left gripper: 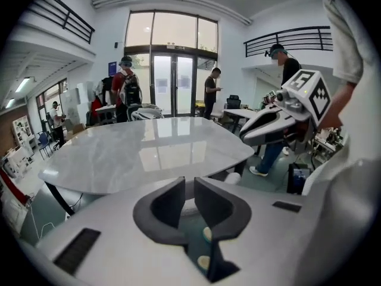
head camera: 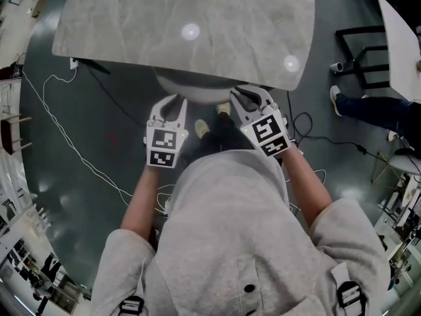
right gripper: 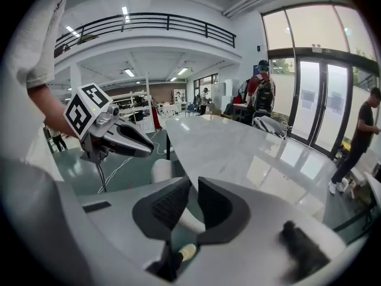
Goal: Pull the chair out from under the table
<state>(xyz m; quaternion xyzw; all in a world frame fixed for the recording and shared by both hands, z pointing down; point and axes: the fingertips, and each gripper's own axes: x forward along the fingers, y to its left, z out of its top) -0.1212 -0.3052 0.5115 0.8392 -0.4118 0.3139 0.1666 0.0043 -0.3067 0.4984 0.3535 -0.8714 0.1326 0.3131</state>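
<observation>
Both left claw (head camera: pixel 175 101) and right claw (head camera: pixel 242 96) hang closed, empty, near chair (head camera: pixel 192 91).

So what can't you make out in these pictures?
Chair: head view, the table covers all but its white back rim.
Whether left gripper or right gripper touches it: unclear in every view, as their own bodies block that.
Distant people: left gripper view, too small for detail.

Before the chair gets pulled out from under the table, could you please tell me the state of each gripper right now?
Left gripper: closed, holding nothing.
Right gripper: closed, holding nothing.
</observation>
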